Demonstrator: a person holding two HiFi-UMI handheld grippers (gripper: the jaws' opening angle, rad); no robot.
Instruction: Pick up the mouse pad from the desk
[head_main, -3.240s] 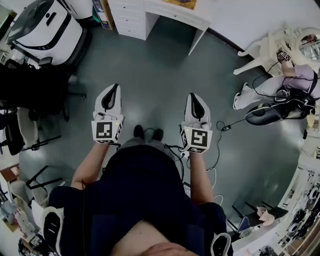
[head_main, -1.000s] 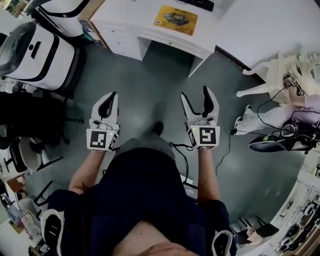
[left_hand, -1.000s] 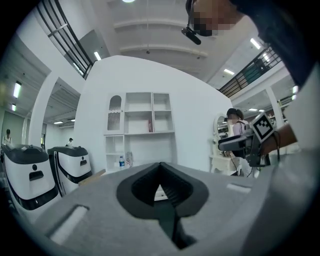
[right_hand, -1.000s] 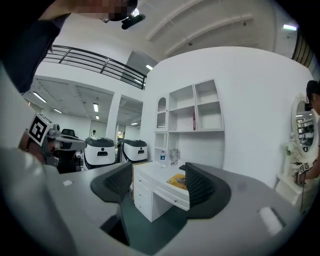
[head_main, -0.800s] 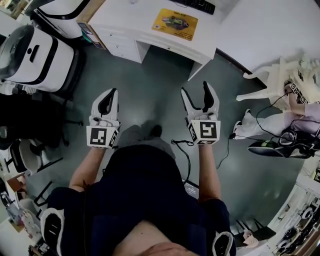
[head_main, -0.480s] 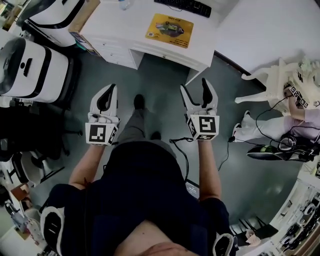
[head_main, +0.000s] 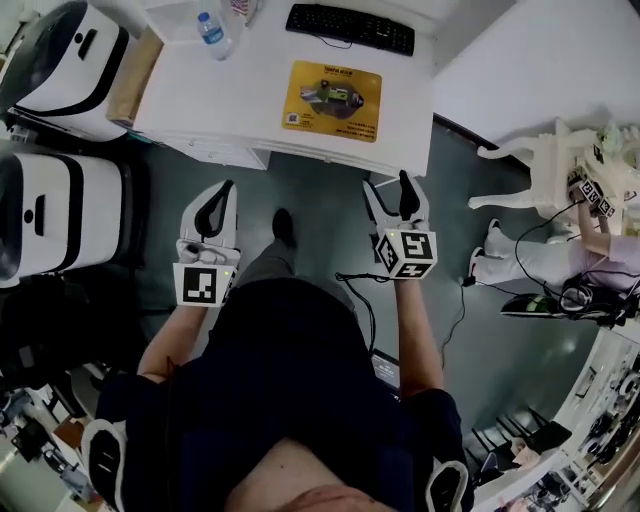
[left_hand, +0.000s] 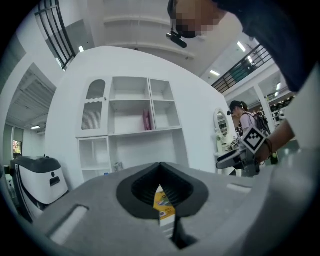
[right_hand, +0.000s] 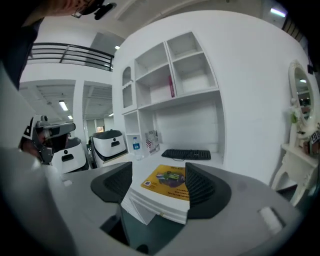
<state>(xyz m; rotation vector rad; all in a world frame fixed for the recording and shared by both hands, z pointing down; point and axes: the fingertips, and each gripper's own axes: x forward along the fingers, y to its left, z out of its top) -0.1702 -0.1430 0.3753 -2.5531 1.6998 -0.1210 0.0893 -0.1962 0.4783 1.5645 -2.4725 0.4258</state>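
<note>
The yellow mouse pad (head_main: 331, 100) lies flat on the white desk (head_main: 240, 110), in front of a black keyboard (head_main: 350, 28). Both grippers hang in the air short of the desk's front edge, touching nothing. My left gripper (head_main: 223, 190) is shut and empty; in its own view the left gripper (left_hand: 160, 166) shows a sliver of the pad (left_hand: 163, 202) below its closed tips. My right gripper (head_main: 389, 188) is open and points at the desk's right end. In the right gripper view, the right gripper (right_hand: 159, 181) frames the mouse pad (right_hand: 170, 180) between its pads, still at a distance.
A water bottle (head_main: 212, 35) and a cardboard box (head_main: 130, 75) sit at the desk's left. White machines (head_main: 45, 210) stand left of me. A white chair (head_main: 535, 165), floor cables (head_main: 455, 290) and a seated person (head_main: 600, 250) are on the right. Wall shelves (right_hand: 170, 80) rise behind the desk.
I have walked toward the desk; it and the mouse pad have come into view and drawn closer. The right gripper opened after the earliest frame. The left gripper stayed shut.
</note>
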